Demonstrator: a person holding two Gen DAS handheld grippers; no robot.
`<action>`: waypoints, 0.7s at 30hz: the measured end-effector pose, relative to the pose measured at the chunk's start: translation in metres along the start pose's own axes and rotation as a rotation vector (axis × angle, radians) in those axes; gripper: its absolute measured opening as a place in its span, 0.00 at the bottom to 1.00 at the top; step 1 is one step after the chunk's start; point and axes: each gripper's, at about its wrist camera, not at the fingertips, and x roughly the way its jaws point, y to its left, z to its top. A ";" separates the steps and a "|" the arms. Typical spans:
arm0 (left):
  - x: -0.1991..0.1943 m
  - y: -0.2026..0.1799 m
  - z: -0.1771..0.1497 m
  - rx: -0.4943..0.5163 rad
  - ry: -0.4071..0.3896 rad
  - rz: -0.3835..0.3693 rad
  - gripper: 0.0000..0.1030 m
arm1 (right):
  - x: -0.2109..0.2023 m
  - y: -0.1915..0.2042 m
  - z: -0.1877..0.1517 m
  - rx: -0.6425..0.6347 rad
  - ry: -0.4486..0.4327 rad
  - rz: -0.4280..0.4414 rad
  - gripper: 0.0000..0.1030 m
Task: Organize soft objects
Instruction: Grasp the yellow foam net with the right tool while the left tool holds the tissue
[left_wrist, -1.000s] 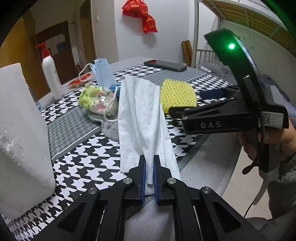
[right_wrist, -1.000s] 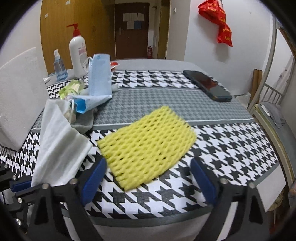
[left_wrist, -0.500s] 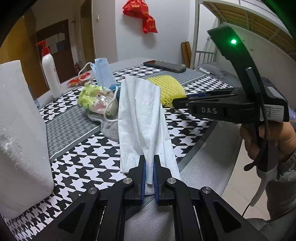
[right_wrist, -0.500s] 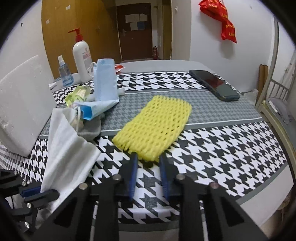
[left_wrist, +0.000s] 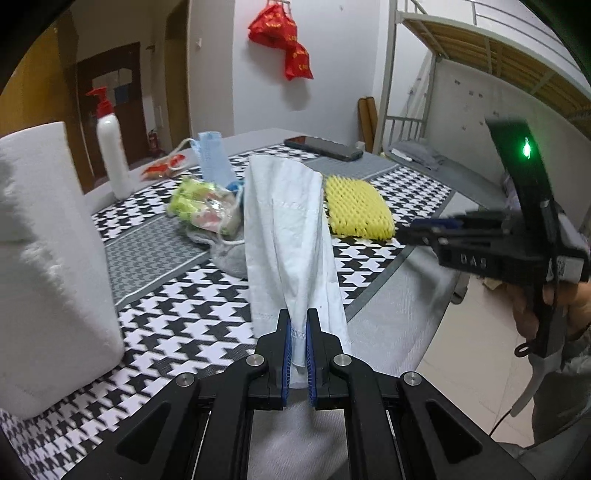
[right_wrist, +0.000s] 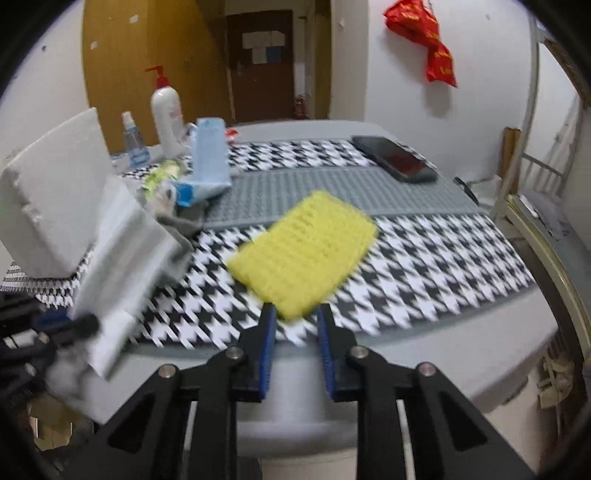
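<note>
My left gripper (left_wrist: 298, 325) is shut on the near end of a white cloth (left_wrist: 291, 236) that stretches away over the houndstooth table (left_wrist: 177, 317). The cloth also shows blurred in the right wrist view (right_wrist: 122, 273). A yellow foam net (right_wrist: 303, 254) lies on the table; in the left wrist view it (left_wrist: 356, 212) sits right of the cloth. My right gripper (right_wrist: 295, 325) stands just off the net's near edge, its jaws a little apart with only the net's tip between them; the frame is blurred. It appears in the left wrist view (left_wrist: 432, 227) too.
A white foam block (left_wrist: 48, 258) stands at the left. A pile with a blue face mask (right_wrist: 208, 155), a green packet (left_wrist: 199, 203) and a grey sock (left_wrist: 225, 254) lies behind the cloth. A pump bottle (right_wrist: 166, 114), a small spray bottle (right_wrist: 133, 142) and a phone (right_wrist: 395, 158) are farther back.
My right gripper closed in on the yellow net's near edge, then pulled back toward the table edge. The net lies flat again. My left gripper keeps its hold on the cloth.
</note>
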 end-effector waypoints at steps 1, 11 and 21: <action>-0.003 0.001 -0.001 -0.004 -0.004 0.002 0.07 | -0.001 -0.002 -0.003 0.004 0.010 -0.024 0.32; -0.033 0.006 -0.009 -0.029 -0.077 0.023 0.07 | -0.006 -0.006 0.012 0.095 -0.039 0.000 0.70; -0.050 0.011 -0.021 -0.053 -0.131 0.056 0.07 | 0.039 0.004 0.043 0.139 0.024 -0.038 0.74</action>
